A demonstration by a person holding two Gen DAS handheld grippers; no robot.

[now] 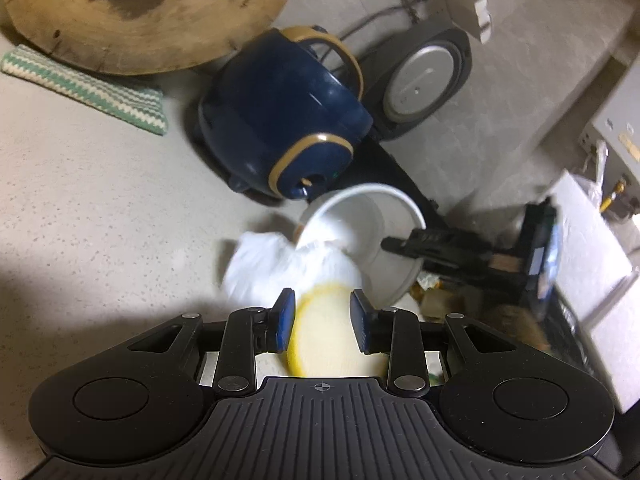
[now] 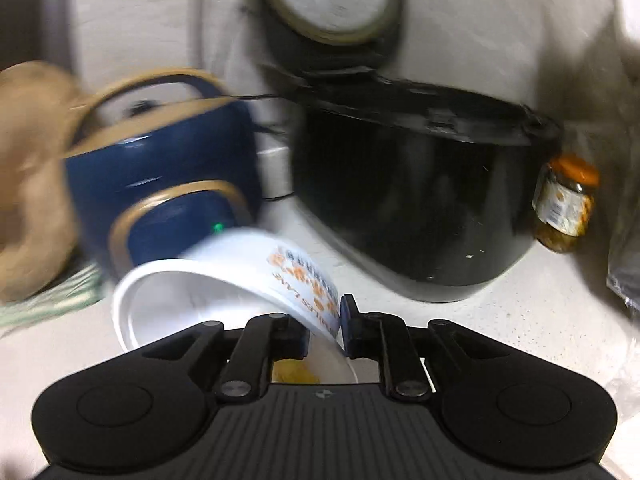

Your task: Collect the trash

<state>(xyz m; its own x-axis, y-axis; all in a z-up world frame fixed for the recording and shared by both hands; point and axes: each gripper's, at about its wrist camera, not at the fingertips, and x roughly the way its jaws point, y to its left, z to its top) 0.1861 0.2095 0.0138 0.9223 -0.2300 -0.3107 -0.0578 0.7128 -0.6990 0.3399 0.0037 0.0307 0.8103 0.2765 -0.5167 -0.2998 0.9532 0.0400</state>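
Observation:
My left gripper (image 1: 323, 316) is shut on a pale round disc with a yellow rim (image 1: 324, 332), which sits tilted between its blue pads just above the counter. Beyond it lies a crumpled white tissue (image 1: 272, 260). A white paper bowl (image 1: 360, 216) with orange print hangs tipped on its side over the tissue. My right gripper (image 1: 394, 245) comes in from the right and pinches its rim. In the right wrist view the right gripper (image 2: 326, 328) is shut on the bowl (image 2: 256, 264), whose wall runs between the pads. The inner finger is hidden behind that wall.
A dark blue cooker with gold trim (image 1: 280, 120) and a black cooker with its lid up (image 2: 420, 208) stand close behind the bowl. At the back left are a round wooden board (image 1: 148, 12) and a green striped cloth (image 1: 92, 88). A jar with an orange lid (image 2: 566, 204) stands at the right.

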